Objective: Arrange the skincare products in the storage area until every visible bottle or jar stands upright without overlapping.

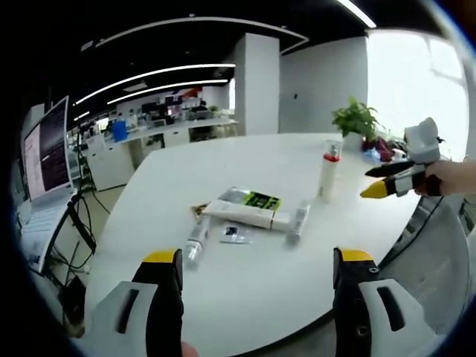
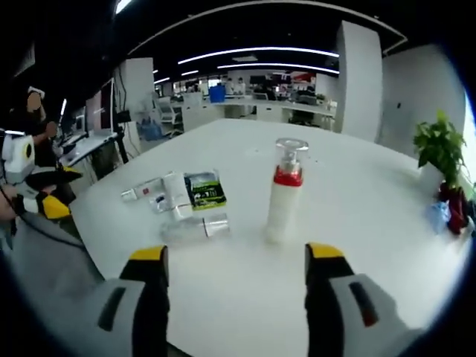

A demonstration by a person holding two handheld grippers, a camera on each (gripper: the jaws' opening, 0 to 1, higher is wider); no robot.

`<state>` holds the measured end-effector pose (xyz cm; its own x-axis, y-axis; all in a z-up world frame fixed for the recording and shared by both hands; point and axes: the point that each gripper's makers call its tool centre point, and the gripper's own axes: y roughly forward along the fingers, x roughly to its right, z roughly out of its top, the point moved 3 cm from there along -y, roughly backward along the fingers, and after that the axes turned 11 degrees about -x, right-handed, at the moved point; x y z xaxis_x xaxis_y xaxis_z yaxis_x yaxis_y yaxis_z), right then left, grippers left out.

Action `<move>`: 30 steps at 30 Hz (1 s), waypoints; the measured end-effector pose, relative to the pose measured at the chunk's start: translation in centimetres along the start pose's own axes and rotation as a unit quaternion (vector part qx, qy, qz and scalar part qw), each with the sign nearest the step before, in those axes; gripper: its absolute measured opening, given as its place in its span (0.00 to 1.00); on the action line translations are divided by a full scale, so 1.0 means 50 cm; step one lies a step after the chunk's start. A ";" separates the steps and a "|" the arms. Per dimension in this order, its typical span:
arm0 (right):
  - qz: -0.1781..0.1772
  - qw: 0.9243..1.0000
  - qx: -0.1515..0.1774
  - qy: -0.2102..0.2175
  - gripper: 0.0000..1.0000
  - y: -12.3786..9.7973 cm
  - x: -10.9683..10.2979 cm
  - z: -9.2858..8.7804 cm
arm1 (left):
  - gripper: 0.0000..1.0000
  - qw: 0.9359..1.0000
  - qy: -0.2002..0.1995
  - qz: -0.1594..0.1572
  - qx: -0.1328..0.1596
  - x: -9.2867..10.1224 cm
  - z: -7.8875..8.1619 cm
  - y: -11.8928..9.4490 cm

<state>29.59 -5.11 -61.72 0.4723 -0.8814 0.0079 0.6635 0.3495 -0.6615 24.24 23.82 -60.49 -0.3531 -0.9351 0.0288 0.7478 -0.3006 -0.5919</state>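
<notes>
- A large open-plan office is being shown, with a round white table (image 1: 245,260) in front.
- The dark ceiling is being lit by long curved light strips (image 1: 160,73).
- A white square column (image 1: 256,82) is being seen behind the table.
- Daylight is being let in through a bright window (image 1: 416,82).
- A potted green plant (image 1: 355,119) is being kept at the table's far edge.
- A monitor (image 1: 48,149) is being displayed at the side.

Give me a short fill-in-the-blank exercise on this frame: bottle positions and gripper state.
1. The pump bottle with the red collar stands ____ on the white table.
2. The clear bottle nearest it lies on its ____.
3. The right gripper has its jaws ____, holding nothing.
4. The potted plant has ____ leaves.

Missing words: upright; side; open; green
</notes>
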 end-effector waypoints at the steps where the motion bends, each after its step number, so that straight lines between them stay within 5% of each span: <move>1: 0.005 1.000 -0.001 -0.001 0.78 -0.011 -0.008 -0.004 | 0.81 1.000 0.000 0.001 0.000 -0.001 0.000 0.000; 6: 0.019 1.000 0.000 -0.001 0.85 -0.033 -0.029 -0.018 | 0.82 1.000 -0.007 0.005 0.000 -0.005 0.000 -0.001; 9: 0.015 1.000 0.002 0.008 1.00 -0.041 -0.032 -0.025 | 0.83 1.000 -0.009 0.001 -0.004 -0.005 -0.002 0.001; 30: 0.021 0.999 0.022 0.021 0.98 -0.059 -0.038 -0.051 | 0.84 1.000 0.016 0.001 -0.022 0.006 -0.013 0.009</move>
<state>25.25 -5.30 -61.70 0.4759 -0.8780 -0.0516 0.6692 0.3996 -0.6265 24.11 23.53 -61.30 -0.3706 -0.9288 0.0029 0.7236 -0.2906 -0.6261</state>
